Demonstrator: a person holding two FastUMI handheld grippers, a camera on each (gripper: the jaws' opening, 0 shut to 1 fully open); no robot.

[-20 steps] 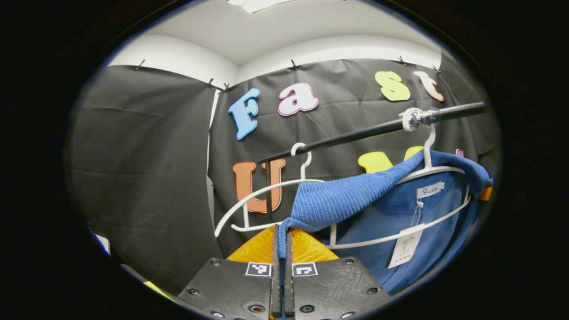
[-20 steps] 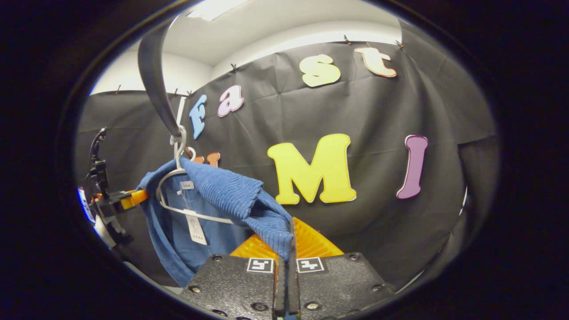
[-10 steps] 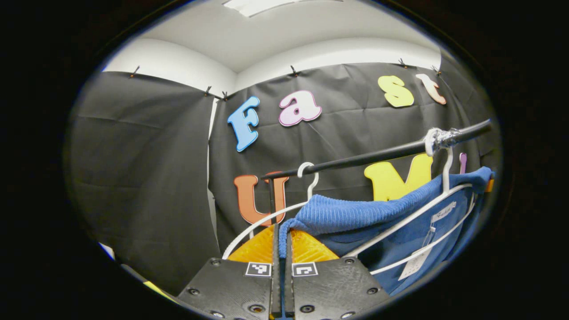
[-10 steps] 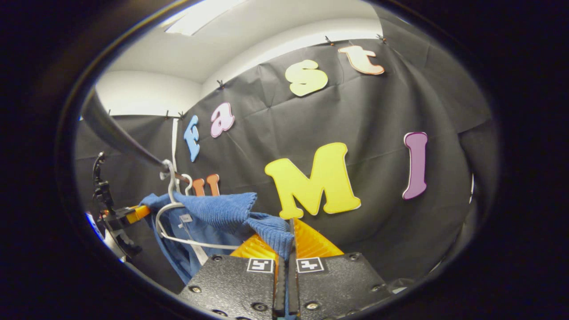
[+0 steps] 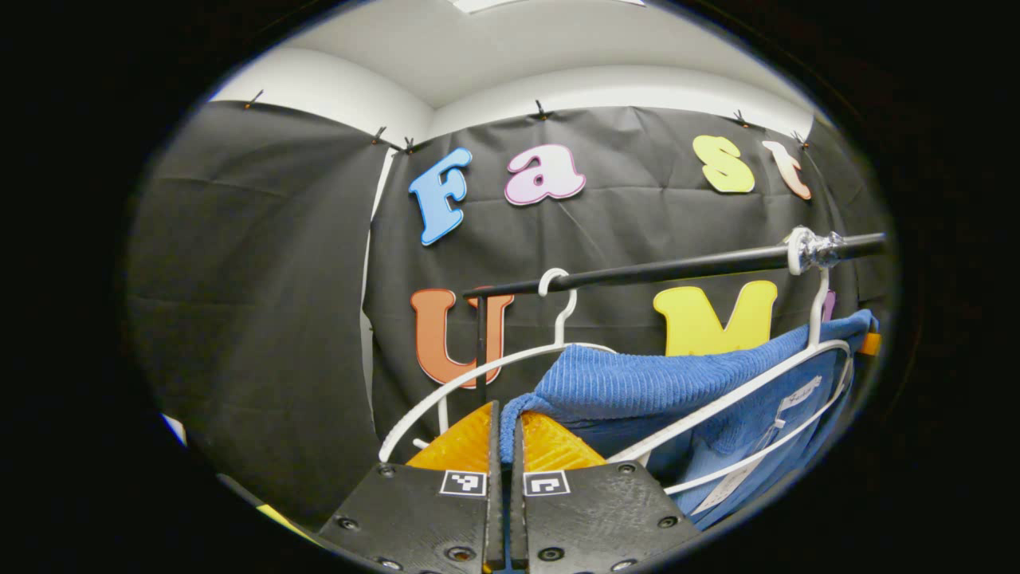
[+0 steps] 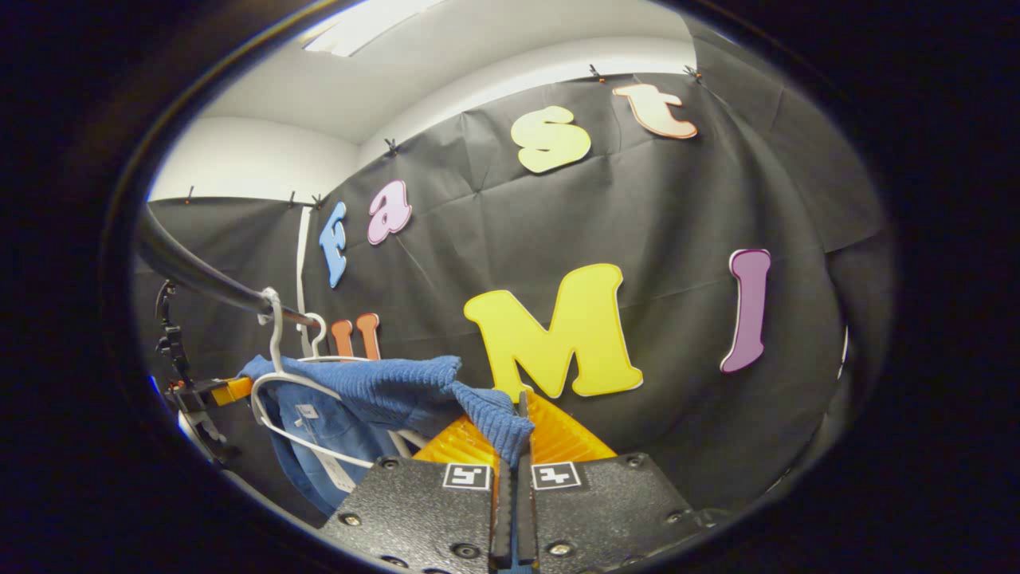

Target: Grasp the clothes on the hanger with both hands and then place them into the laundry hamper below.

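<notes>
Two tongs, each clamped on a fold of the one blue garment (image 5: pixel 637 391): left tongs (image 5: pixel 503 434) and right tongs (image 6: pixel 518 434) nearly closed, stretching it wide, apparently to slip it free. It lies lower right in the left gripper view, draped over one white hanger (image 5: pixel 797 375); a second hanger (image 5: pixel 478 375) hangs bare. One black rail (image 5: pixel 677 269) carries both. Hamper unlocated.

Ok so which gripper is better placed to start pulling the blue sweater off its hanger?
Probably the left gripper. It is shut on the blue sweater beside the white hanger, whose freed end pokes out bare there. The right gripper also pinches the knit, but its side looks draped over the hanger.
</notes>
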